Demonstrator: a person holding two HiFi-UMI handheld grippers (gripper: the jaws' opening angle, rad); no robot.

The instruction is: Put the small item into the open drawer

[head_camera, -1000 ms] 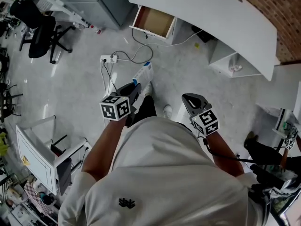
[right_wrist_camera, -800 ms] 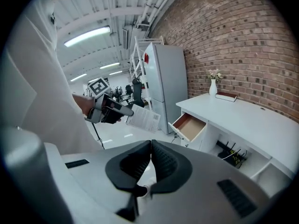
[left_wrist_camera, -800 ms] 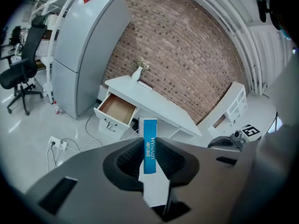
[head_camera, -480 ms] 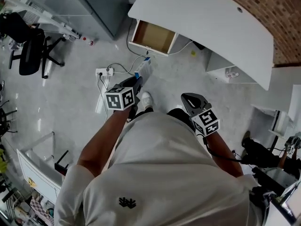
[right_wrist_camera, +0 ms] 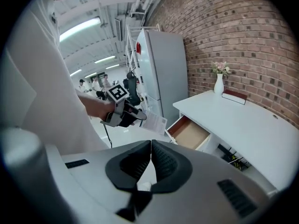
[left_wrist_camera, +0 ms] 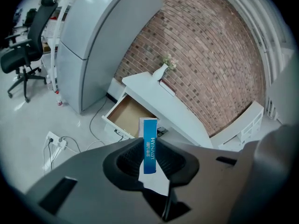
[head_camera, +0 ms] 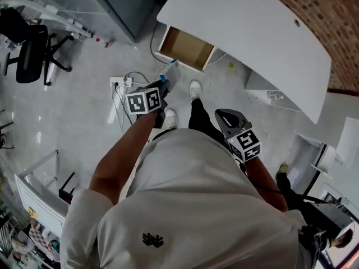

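A small white-and-blue box (left_wrist_camera: 150, 133) stands upright between the jaws of my left gripper (left_wrist_camera: 149, 148), which is shut on it. In the head view the box (head_camera: 171, 73) points from the left gripper (head_camera: 162, 88) toward the open wooden drawer (head_camera: 188, 48), still short of it above the floor. The drawer (left_wrist_camera: 127, 117) is pulled out from under a white desk (head_camera: 252, 27) and looks empty inside. My right gripper (right_wrist_camera: 151, 158) is shut with nothing in it, held back at the person's right side (head_camera: 225, 117). From the right gripper view I see the box (right_wrist_camera: 155, 122) and the drawer (right_wrist_camera: 189, 133).
A tall grey cabinet (left_wrist_camera: 93, 41) stands left of the desk. A white vase (left_wrist_camera: 161, 71) and a red book (right_wrist_camera: 233, 95) sit on the desk. A power strip (head_camera: 120, 83) with cables lies on the floor near the person's feet. A black office chair (head_camera: 28, 49) is far left.
The person has stepped forward toward the desk. The left gripper with the box has come closer to the open drawer. The right gripper has kept its place beside the body.
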